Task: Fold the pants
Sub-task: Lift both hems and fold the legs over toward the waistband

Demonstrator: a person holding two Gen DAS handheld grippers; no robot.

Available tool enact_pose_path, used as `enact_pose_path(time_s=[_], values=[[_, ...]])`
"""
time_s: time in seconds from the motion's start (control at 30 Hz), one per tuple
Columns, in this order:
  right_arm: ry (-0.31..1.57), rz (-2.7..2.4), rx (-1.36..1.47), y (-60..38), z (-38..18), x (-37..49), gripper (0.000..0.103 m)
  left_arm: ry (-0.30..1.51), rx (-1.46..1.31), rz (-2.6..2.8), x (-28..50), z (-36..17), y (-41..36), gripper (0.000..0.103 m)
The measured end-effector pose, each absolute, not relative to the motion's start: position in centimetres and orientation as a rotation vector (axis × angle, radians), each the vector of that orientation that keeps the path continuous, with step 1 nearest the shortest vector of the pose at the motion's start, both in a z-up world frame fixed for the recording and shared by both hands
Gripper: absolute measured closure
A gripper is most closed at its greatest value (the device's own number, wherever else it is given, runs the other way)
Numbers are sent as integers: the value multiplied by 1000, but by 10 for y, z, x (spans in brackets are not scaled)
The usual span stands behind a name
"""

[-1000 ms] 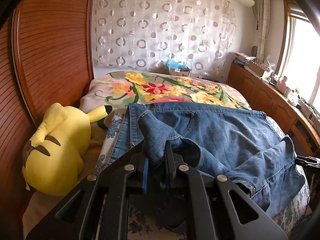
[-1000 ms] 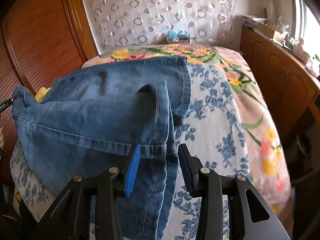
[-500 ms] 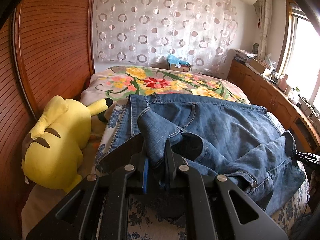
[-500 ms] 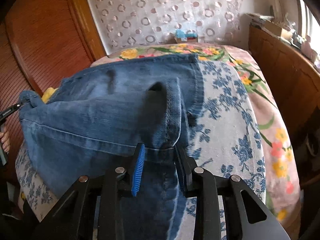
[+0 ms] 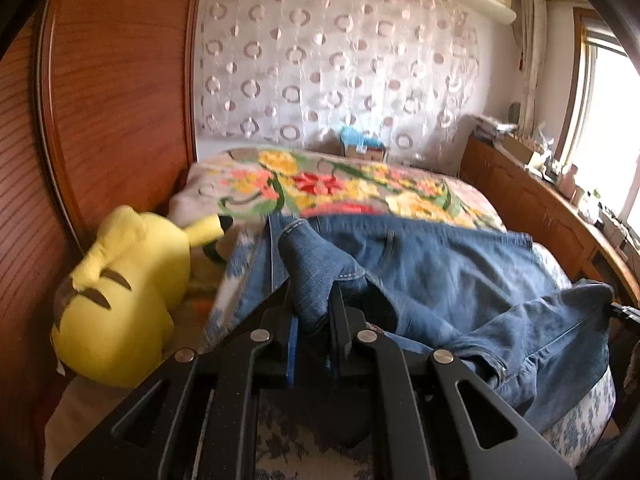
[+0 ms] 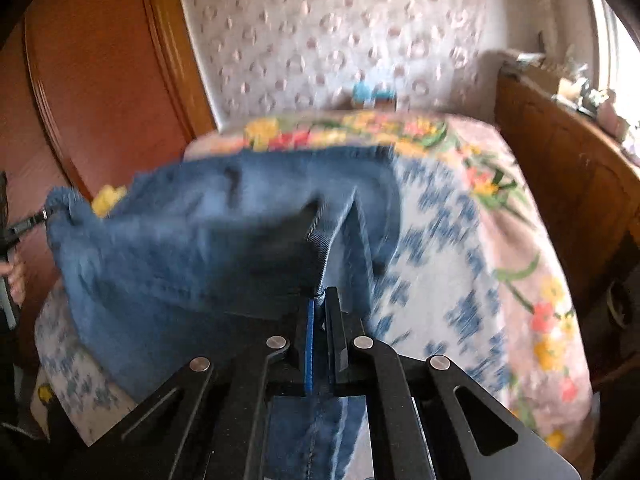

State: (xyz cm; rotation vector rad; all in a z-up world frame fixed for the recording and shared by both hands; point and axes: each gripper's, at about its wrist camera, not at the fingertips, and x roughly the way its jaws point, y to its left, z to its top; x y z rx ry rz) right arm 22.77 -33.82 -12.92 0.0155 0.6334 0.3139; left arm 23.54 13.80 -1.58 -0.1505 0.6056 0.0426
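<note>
Right wrist view: right hand-held gripper [image 6: 319,312] clamped on jeans [image 6: 192,248] hem at near edge of bed [image 6: 448,280], left hand-held gripper [image 5: 313,316] clamped on other hem corner, legs running lengthwise toward far waistband, both grips equally near.

Jeans [image 5: 440,276]: mid-blue denim, faded paler in patches, pale stitching along the seams. Blanket [image 5: 352,188]: pinkish ground with large yellow, red and coral flowers and green leaves. Sheet [image 6: 436,264]: white, printed with blue floral sprigs. Plush toy [image 5: 120,300]: bright yellow, dark brown eye marks, black ear tip. Curtain [image 5: 336,60]: sheer white, scattered with pale rings and mauve dots. Wardrobe [image 5: 112,80]: reddish-brown wood, fine horizontal ribbing. Cabinet [image 5: 540,216]: warm brown wood. Box [image 5: 360,144] at the bed's far end: turquoise top. Left gripper [image 5: 312,320]: black, one blue pad. Right gripper [image 6: 320,320]: black, one blue pad.
</note>
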Motion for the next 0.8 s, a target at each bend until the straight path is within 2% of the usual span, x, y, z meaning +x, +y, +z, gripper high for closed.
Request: enact_pose_path(time_s=[0.23,0.37,0.73,0.77,0.8], values=[[419,255,-28,-353,-58,220,99,534,-151,50,261,20,145,91],[356,222,-72,-348,-37,234,99,539,-151,52,287,26,148,91],[423,174,-117,-315,-65,321,99,638,-128,60,372,-2,148,91],[431,171,-121,-313,-58,328,99,649,-126,62,377,-4,148,89],[441,168,-125,-311,-58,336,99,664,-120,64,382,-8,147,83]])
